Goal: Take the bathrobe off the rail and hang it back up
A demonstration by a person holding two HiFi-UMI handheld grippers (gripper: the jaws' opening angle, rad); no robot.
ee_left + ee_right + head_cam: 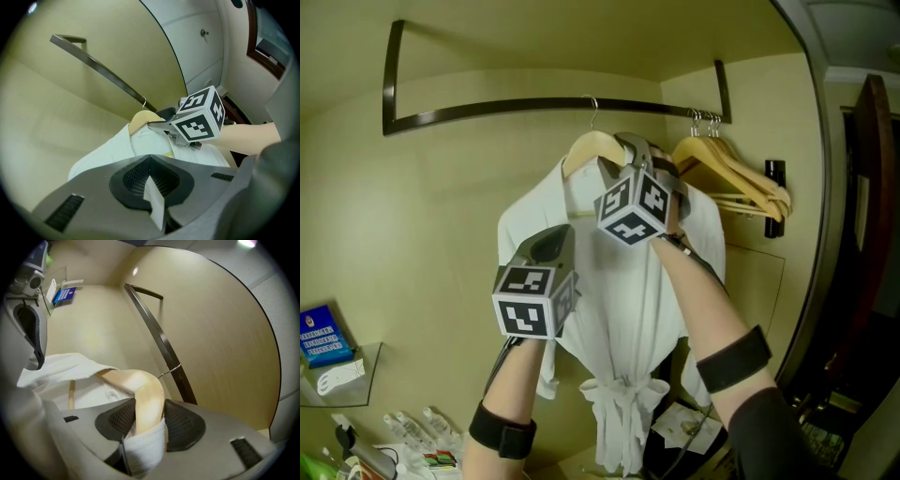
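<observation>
one bathrobe on one hanger

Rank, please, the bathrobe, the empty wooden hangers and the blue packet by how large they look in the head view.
1. bathrobe: largest by far, filling the middle of the view.
2. empty wooden hangers: clearly smaller.
3. blue packet: smallest, at the picture's left edge.

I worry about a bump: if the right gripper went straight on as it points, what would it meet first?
Probably the dark rail, just past the wooden hanger clamped in the right gripper; depth is unclear.
</observation>
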